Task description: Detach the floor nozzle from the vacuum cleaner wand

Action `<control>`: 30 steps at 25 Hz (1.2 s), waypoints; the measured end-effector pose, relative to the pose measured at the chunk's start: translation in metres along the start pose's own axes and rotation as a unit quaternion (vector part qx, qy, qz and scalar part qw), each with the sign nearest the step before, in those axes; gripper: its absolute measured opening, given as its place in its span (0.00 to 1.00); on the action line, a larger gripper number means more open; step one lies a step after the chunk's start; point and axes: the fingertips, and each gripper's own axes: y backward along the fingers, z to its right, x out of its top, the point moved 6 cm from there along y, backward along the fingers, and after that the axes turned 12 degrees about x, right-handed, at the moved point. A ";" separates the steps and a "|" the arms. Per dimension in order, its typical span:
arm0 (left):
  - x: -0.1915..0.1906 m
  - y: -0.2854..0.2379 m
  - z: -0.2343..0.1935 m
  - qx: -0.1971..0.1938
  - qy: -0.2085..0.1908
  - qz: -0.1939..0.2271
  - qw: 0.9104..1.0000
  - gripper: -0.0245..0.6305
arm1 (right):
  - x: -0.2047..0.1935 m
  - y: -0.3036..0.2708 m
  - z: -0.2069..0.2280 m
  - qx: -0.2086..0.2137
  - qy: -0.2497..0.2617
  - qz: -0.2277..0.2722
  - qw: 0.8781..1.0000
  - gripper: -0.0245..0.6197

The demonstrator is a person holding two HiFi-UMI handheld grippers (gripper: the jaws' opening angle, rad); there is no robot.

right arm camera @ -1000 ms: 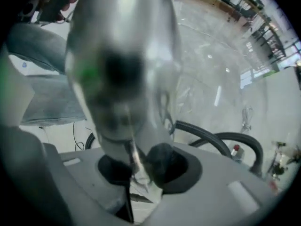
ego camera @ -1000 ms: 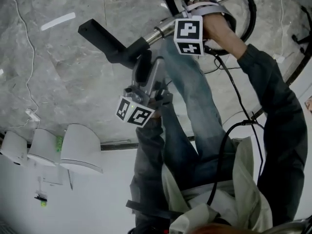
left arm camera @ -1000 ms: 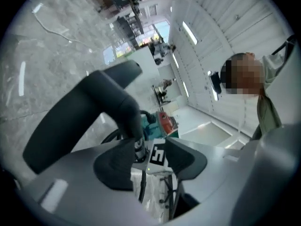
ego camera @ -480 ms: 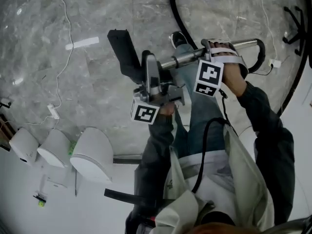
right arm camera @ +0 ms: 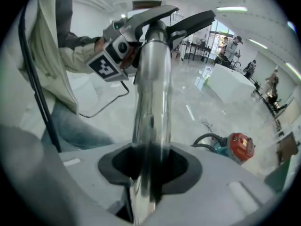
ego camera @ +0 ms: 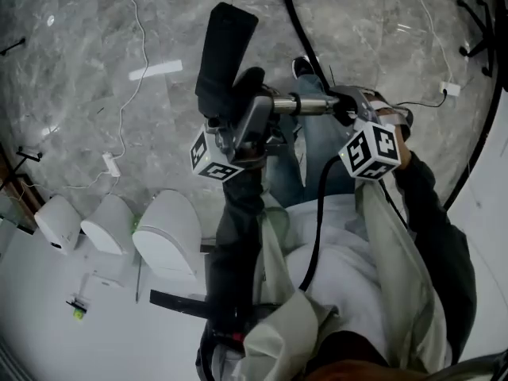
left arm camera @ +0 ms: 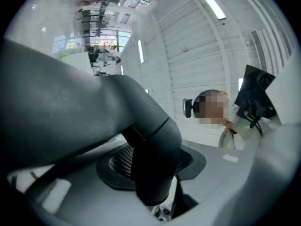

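The black floor nozzle point(ego camera: 226, 46) is lifted off the marble floor and sits on the end of the chrome wand point(ego camera: 305, 104). My left gripper point(ego camera: 248, 109) is around the nozzle's dark neck point(left arm camera: 153, 159), which fills the space between its closing jaws. My right gripper point(ego camera: 343, 101) is shut on the wand, whose chrome tube point(right arm camera: 151, 102) runs straight out between its jaws. In the right gripper view, the left gripper's marker cube point(right arm camera: 106, 62) shows at the wand's far end. The joint between neck and wand is hidden by the left gripper.
A black hose point(ego camera: 298, 22) curves over the floor behind the wand. Thin white cables point(ego camera: 119, 86) trail at the left. Three white rounded housings point(ego camera: 163, 232) stand at lower left. A red and teal machine point(right arm camera: 240, 147) lies on the floor. My legs point(ego camera: 313, 149) are below the wand.
Both grippers have risen with the wand and nozzle, nearer to the head camera. The nozzle has swung from pointing left to pointing up the picture. The right gripper has rolled.
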 end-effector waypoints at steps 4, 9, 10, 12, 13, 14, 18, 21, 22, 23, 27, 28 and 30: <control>0.016 -0.022 0.079 -0.051 -0.063 0.015 0.997 0.28 | 0.016 0.056 -0.014 0.097 0.005 0.076 0.992 0.24; 0.029 -0.053 0.163 -0.115 -0.098 0.011 0.988 0.29 | 0.063 0.102 -0.028 0.153 0.051 0.168 0.972 0.19; 0.036 -0.055 0.172 -0.112 -0.104 0.017 0.988 0.29 | 0.073 0.106 -0.032 0.153 0.050 0.179 0.971 0.19; 0.046 -0.053 0.181 -0.088 -0.122 0.031 0.988 0.26 | 0.085 0.108 -0.038 0.142 0.036 0.180 0.973 0.12; 0.049 -0.052 0.183 -0.073 -0.135 0.037 0.987 0.25 | 0.089 0.108 -0.039 0.128 0.029 0.176 0.976 0.11; 0.051 -0.051 0.186 -0.059 -0.149 0.042 0.986 0.24 | 0.091 0.108 -0.039 0.110 0.021 0.173 0.978 0.10; 0.057 -0.055 0.188 0.003 -0.169 0.054 0.984 0.21 | 0.097 0.115 -0.034 -0.029 -0.012 0.155 0.987 0.10; 0.071 -0.063 0.194 -0.020 -0.164 0.053 0.985 0.21 | 0.108 0.126 -0.026 -0.101 -0.014 0.146 0.984 0.10; 0.073 -0.066 0.200 -0.048 -0.168 0.045 0.984 0.21 | 0.110 0.130 -0.026 -0.091 -0.008 0.151 0.984 0.10; 0.074 -0.070 0.208 -0.082 -0.176 0.032 0.980 0.20 | 0.112 0.135 -0.027 -0.065 0.002 0.161 0.985 0.10; 0.068 -0.079 0.240 -0.167 -0.207 -0.007 0.964 0.17 | 0.112 0.149 -0.036 0.103 0.055 0.206 0.972 0.10; 0.067 -0.081 0.242 -0.174 -0.208 -0.007 0.963 0.17 | 0.111 0.152 -0.036 0.137 0.062 0.207 0.967 0.10; 0.065 -0.083 0.244 -0.196 -0.205 -0.008 0.959 0.17 | 0.109 0.156 -0.034 0.190 0.071 0.201 0.958 0.10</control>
